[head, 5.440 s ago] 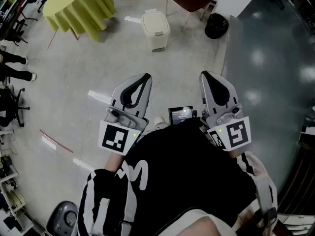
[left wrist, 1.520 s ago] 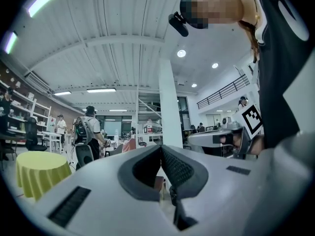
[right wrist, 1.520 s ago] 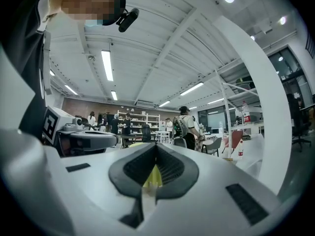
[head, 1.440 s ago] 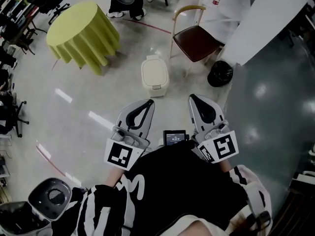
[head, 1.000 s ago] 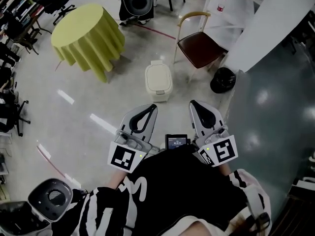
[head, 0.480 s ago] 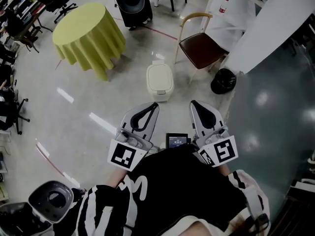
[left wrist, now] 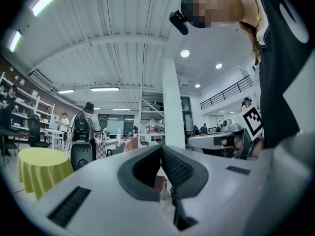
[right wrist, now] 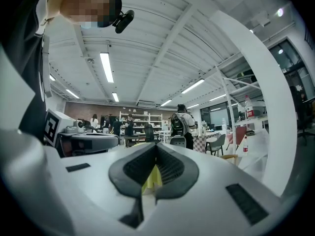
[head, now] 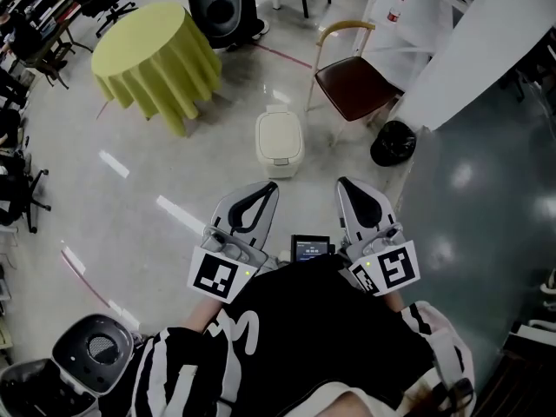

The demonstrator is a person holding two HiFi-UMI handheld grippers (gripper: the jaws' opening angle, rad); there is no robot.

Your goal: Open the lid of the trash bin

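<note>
A cream trash bin (head: pixel 279 143) with its lid down stands on the grey floor, ahead of both grippers and well beyond them. My left gripper (head: pixel 269 187) is held at waist height with its jaws shut and nothing between them; its tips (left wrist: pixel 161 148) meet in the left gripper view. My right gripper (head: pixel 344 183) is beside it, also shut and empty, tips (right wrist: pixel 156 147) together in the right gripper view. Neither gripper view shows the bin.
A round table with a yellow-green cloth (head: pixel 155 55) stands at the far left. A chair with a dark red seat (head: pixel 352 83) and a small black bin (head: pixel 393 143) are right of the trash bin. A black speaker-like unit (head: pixel 216 7) stands behind. People stand far off (left wrist: pixel 81 123).
The head view has drawn closer to the trash bin over the past seconds and shifted slightly. Both grippers stay shut and side by side at the waist.
</note>
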